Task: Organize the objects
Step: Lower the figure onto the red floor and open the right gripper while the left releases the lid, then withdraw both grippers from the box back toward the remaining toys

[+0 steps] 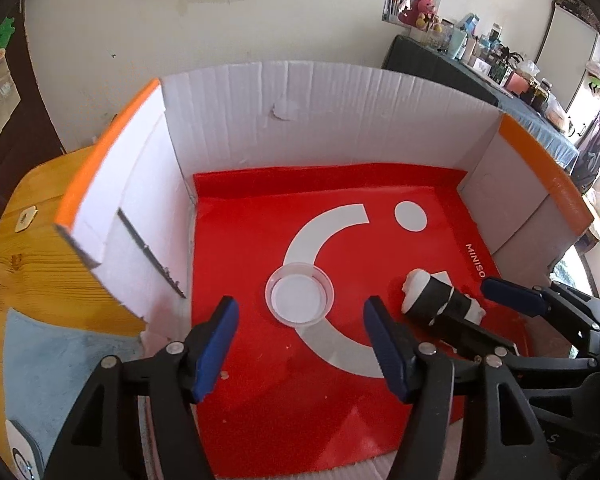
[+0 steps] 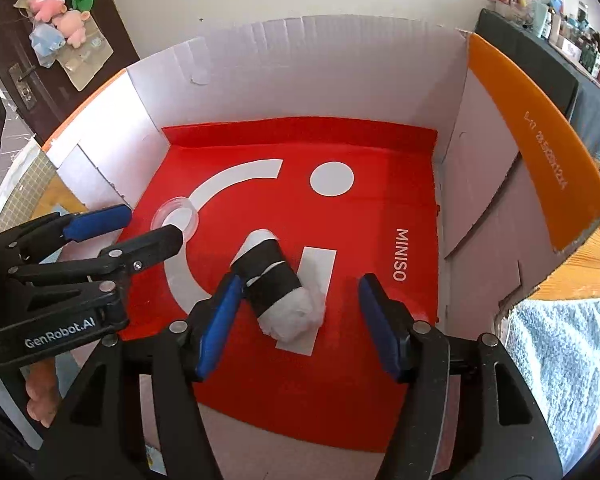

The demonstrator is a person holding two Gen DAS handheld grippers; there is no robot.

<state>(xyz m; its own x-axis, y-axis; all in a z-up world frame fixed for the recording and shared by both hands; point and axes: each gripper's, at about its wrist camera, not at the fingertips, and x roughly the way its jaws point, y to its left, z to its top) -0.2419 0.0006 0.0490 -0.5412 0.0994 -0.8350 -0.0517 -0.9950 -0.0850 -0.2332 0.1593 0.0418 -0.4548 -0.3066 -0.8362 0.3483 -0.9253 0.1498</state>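
We hold both grippers over the red mat (image 1: pixel 260 400) in the white box (image 1: pixel 340 104). Our left gripper (image 1: pixel 302 344) stands about half open and empty, with the clear lid (image 1: pixel 299 294) on the mat just beyond its tips, near the mat's middle. Our right gripper (image 2: pixel 300 324) is likewise half open; the black roll (image 2: pixel 274 276) lies between its fingers, touching or nearly touching the left finger (image 2: pixel 220 324), unpinched, toward the mat's right edge
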